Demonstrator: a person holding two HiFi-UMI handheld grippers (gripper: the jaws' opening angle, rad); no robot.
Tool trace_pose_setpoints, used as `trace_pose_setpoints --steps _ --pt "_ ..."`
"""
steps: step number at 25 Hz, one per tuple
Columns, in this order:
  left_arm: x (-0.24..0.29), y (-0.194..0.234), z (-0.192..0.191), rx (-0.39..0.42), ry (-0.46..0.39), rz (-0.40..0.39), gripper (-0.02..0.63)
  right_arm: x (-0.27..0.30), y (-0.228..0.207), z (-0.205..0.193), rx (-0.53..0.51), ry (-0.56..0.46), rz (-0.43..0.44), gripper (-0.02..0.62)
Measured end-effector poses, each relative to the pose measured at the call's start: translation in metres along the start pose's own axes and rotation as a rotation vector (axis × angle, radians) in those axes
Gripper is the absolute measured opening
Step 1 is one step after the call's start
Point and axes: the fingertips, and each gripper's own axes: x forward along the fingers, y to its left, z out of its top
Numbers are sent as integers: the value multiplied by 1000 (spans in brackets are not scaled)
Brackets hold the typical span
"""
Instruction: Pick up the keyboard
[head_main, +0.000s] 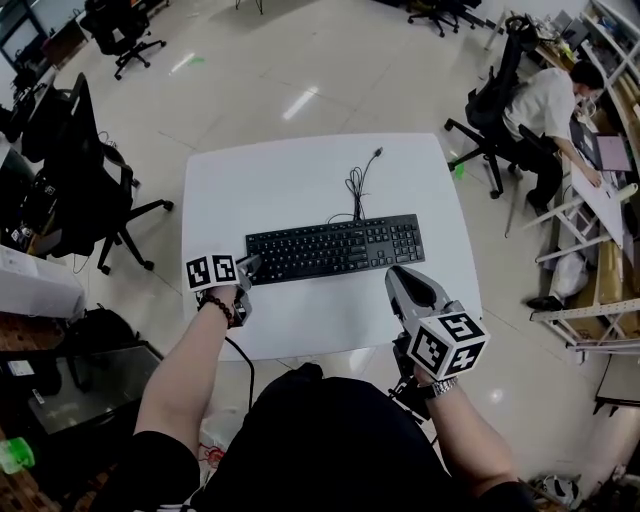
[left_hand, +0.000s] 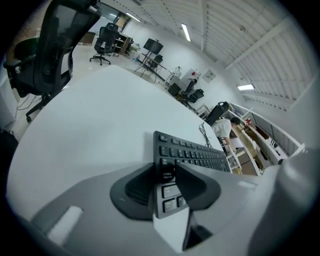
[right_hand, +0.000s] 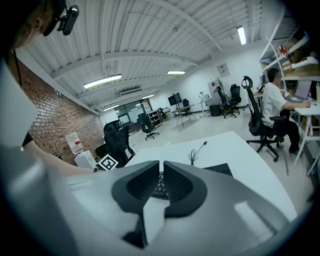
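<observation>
Keyboard (head_main: 335, 250) end clamped between left hand-held gripper (left_hand: 166, 172) jaws; right hand-held gripper (right_hand: 161, 172) nearly together, empty.

A black office chair (head_main: 85, 170) stands beside the white table (head_main: 300, 170) (a person (head_main: 548, 105) sits farther off).

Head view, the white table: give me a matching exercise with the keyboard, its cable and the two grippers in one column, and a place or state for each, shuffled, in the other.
Column one
1. keyboard
2. cable
3. left gripper
4. right gripper

Column two
A. jaws together, near the keyboard's right end
B. bunched on the table beyond the keyboard
C. lies flat across the middle of the table
D. keyboard's left end between its jaws

Pairs: 1-C, 2-B, 3-D, 4-A
</observation>
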Motion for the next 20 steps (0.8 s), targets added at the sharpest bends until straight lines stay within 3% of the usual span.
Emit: trace_pose_setpoints --steps 5,11,20 --pt "-18 -13 10 -22 -31 -30 106 11 -1 -13 52 27 12 26" --pt "-47 -42 21 8 -55 -61 87 26 -7 -38 188 80 50 48" --pt "-69 -65 29 23 -54 -87 77 61 -37 -98 638 125 67 152"
